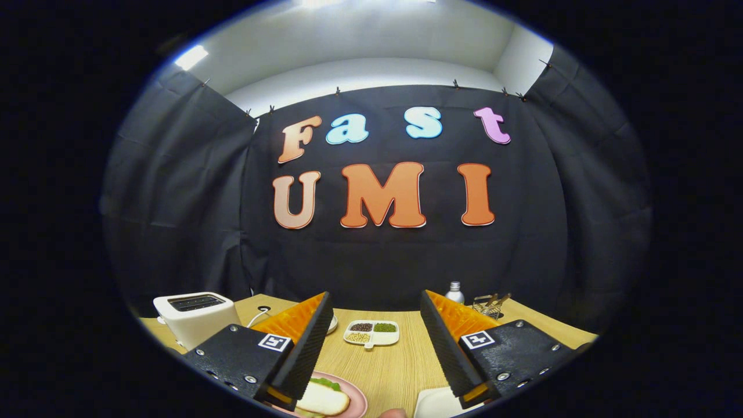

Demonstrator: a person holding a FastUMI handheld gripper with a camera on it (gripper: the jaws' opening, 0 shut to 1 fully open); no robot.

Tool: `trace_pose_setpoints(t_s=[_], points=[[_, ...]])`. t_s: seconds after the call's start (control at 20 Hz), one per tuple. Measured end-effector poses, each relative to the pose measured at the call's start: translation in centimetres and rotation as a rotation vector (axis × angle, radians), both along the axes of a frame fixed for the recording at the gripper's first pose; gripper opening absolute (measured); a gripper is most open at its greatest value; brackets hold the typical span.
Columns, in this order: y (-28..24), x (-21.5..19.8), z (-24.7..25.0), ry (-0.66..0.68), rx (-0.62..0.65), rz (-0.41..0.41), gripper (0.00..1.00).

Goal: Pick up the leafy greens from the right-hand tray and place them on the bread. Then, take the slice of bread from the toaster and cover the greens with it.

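My gripper point(376, 307) is open, fingers wide apart, held above the wooden table point(389, 366) with nothing between them. Below the left finger lies a pink plate point(357, 397) carrying a slice of bread point(322, 400) with leafy greens point(326, 383) showing at its far edge, partly hidden by the finger. A white tray point(432, 402) peeks out under the right finger; its contents are hidden. The white toaster point(194, 316) stands at the table's far left, beyond the left finger; its slot looks dark and I cannot tell if bread is inside.
A white divided dish point(371, 334) with several kinds of beans sits ahead between the fingers. Behind the right finger stand a small bottle point(454, 292) and a wire rack point(489, 305). Another plate's rim point(332, 324) shows beside the left finger. A fingertip point(393, 413) shows at the near edge.
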State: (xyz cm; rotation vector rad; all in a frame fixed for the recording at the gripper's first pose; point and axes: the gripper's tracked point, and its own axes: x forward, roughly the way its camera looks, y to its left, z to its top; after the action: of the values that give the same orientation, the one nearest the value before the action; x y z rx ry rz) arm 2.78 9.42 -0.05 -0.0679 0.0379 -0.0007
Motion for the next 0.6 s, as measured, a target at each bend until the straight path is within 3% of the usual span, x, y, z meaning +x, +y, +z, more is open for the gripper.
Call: trace_pose_setpoints(t_s=[0.3, 0.6], points=[[0.1, -1.0, 2.1, -0.082, -0.069, -0.011, 0.91], [0.2, -1.4, 2.5, -0.083, -0.074, -0.013, 0.91]])
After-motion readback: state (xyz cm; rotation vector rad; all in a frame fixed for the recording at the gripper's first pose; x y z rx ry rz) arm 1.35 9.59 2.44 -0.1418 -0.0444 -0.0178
